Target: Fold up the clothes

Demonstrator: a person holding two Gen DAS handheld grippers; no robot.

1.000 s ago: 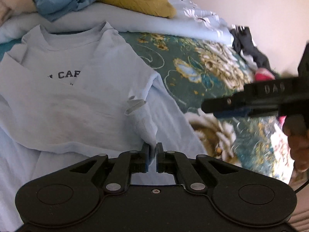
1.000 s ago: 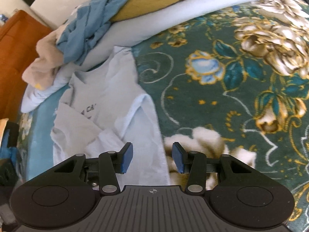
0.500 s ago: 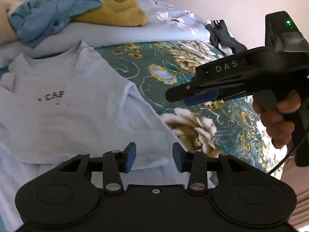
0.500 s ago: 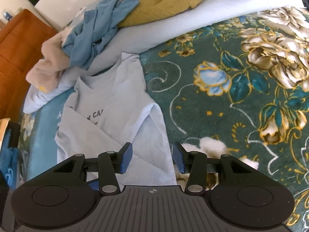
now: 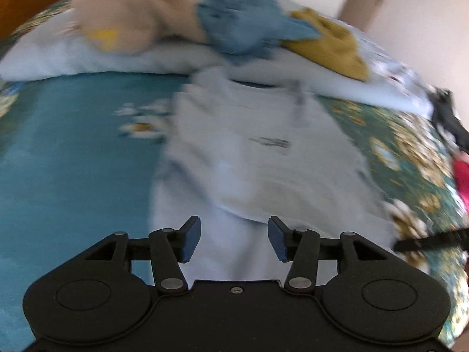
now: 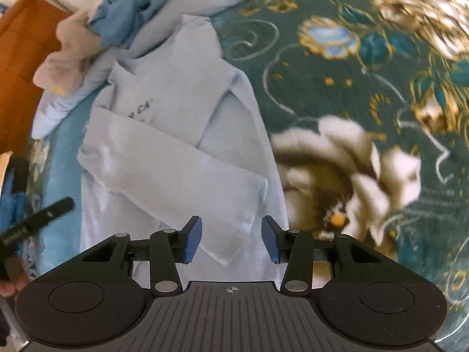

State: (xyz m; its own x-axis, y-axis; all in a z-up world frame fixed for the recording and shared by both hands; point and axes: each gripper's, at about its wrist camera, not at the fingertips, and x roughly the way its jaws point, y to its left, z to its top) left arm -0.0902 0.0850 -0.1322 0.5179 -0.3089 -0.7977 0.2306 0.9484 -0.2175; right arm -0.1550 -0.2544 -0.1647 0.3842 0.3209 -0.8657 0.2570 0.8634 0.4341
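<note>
A pale blue T-shirt with dark chest lettering lies on the floral bedspread, its left side and sleeve folded across the body. It also shows in the blurred left wrist view. My left gripper is open and empty above the shirt's lower part. My right gripper is open and empty above the folded sleeve's end near the shirt's right edge. The left gripper's finger shows at the left edge of the right wrist view.
A pile of unfolded clothes lies on a pale blue pillow at the head of the bed: beige, blue and mustard pieces. Dark and pink clothes lie at the right. An orange-brown headboard stands at the left.
My left gripper let go of the shirt's sleeve, opened, and swung left and back over the shirt's lower part. The sleeve now lies folded across the body. My right gripper stayed open and moved closer.
</note>
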